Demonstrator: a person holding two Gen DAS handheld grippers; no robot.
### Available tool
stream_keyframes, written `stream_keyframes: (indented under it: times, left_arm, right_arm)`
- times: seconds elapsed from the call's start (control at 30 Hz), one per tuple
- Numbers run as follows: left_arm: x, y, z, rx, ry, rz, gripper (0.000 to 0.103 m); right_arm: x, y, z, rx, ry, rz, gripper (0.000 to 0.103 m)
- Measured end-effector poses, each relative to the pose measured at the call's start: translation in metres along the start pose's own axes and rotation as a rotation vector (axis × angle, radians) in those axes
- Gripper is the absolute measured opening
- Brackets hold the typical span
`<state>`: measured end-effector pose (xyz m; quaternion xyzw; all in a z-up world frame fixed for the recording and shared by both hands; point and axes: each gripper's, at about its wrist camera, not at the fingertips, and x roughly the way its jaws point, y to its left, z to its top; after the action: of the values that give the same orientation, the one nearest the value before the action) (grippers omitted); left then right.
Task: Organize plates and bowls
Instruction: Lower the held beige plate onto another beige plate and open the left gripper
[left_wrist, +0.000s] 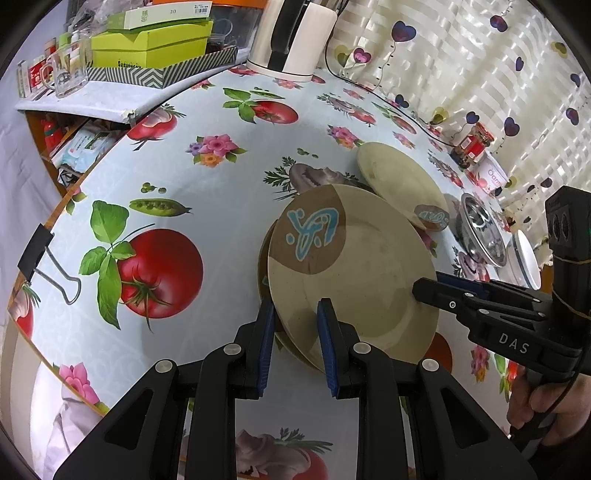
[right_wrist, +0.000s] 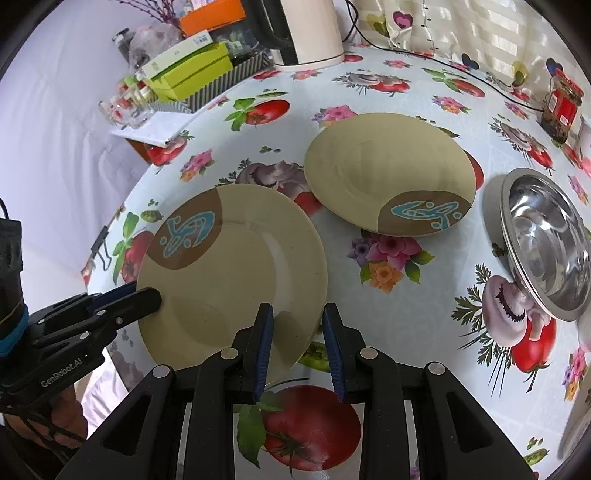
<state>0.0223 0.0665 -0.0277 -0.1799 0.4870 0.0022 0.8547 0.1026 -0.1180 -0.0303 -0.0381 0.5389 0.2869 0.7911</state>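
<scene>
A beige plate (left_wrist: 369, 273) with a brown patch and a blue motif is held tilted above the table by both grippers. My left gripper (left_wrist: 295, 306) is shut on its near rim, one finger on top and one beneath. My right gripper (left_wrist: 424, 288) clamps the rim on the right. In the right wrist view the same plate (right_wrist: 236, 273) runs between the right gripper (right_wrist: 297, 308) fingers, with the left gripper (right_wrist: 147, 293) on its left edge. The rim of another plate (left_wrist: 263, 254) peeks out beneath; I cannot tell whether it is gripped too. A matching plate (right_wrist: 388, 173) lies on the table beyond.
A steel bowl (right_wrist: 546, 243) stands at the right, with a white bowl (left_wrist: 528, 258) past it. A white kettle (right_wrist: 306, 33) and its cord, green boxes (left_wrist: 147, 44) and a jar (right_wrist: 561, 107) line the back. A binder clip (left_wrist: 48, 258) grips the left table edge.
</scene>
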Motion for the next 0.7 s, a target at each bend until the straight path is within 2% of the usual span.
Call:
stream_keyframes:
  times: [0.47,0.7]
  left_arm:
    - [0.0005,0.0009,0.0004,0.008,-0.006,0.015,0.024]
    - [-0.0084,0.0057,0.0024,0.01,-0.039,0.02,0.024]
  right_arm:
    - [0.0047,0.0043,-0.0003,-0.022,0.003,-0.014,0.027]
    - [-0.0024,0.001,-0.0018,-0.016,-0.02,-0.007,0.027]
